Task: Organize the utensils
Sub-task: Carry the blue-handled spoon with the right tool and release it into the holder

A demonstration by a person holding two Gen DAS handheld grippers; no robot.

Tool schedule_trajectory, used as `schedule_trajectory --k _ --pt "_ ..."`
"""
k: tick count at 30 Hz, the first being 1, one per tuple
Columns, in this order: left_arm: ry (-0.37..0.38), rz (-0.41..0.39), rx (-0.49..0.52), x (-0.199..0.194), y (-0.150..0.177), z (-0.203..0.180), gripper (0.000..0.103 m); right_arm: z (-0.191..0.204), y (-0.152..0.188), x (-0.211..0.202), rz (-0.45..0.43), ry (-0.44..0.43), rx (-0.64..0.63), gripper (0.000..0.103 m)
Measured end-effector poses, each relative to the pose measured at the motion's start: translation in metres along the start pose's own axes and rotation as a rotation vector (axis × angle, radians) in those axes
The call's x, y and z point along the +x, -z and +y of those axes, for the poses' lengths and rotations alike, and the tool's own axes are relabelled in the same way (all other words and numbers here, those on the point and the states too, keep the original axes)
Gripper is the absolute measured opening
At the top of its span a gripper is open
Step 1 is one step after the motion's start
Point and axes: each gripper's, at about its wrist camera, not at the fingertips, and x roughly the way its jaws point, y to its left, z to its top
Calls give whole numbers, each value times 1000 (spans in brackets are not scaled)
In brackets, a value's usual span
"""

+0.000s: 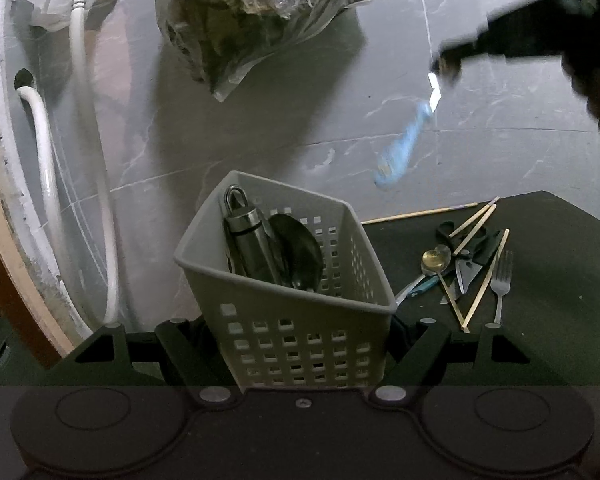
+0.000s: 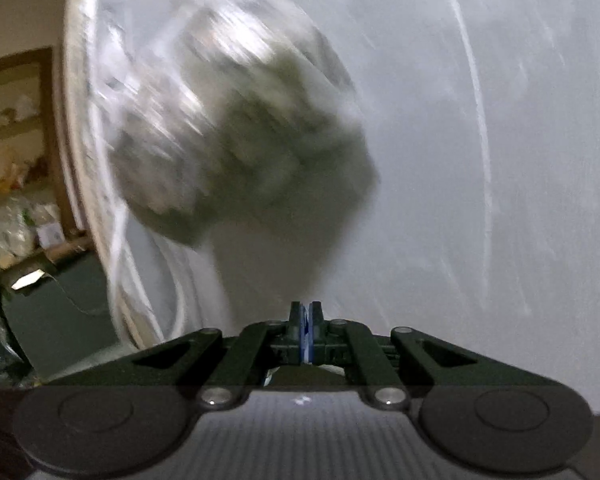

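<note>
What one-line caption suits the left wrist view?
Left gripper holds a grey basket; right gripper lifts a blue-handled utensil.

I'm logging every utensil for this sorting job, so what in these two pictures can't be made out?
- Blue-handled utensil, left wrist view: motion blur hides its type; the right gripper covers its metal end.
- Same utensil, right wrist view: only a blue sliver shows between the shut jaws.
- Basket contents, left wrist view: its walls hide the lower parts of the dark pieces.
- Pile on the table: overlapping pieces hide each other.
- Bag, right wrist view: blurred.

One basket [image 1: 300,320], four chopsticks [image 1: 486,276], one fork [image 1: 502,280], one scissors [image 1: 466,256]
</note>
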Motion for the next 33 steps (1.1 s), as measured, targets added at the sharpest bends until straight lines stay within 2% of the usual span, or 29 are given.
schedule_trajectory --k 5,13,21,33 --pt "13 -6 7 -1 1 2 79 42 -20 -9 -53 -86 -53 2" --pt "21 -11 11 -2 3 3 79 98 -4 14 2 -169 -185 2" --pt "21 -10 11 -2 2 3 79 135 35 25 73 -173 -332 2" --pt "20 -9 10 -3 2 3 79 149 56 35 134 -166 -379 3"
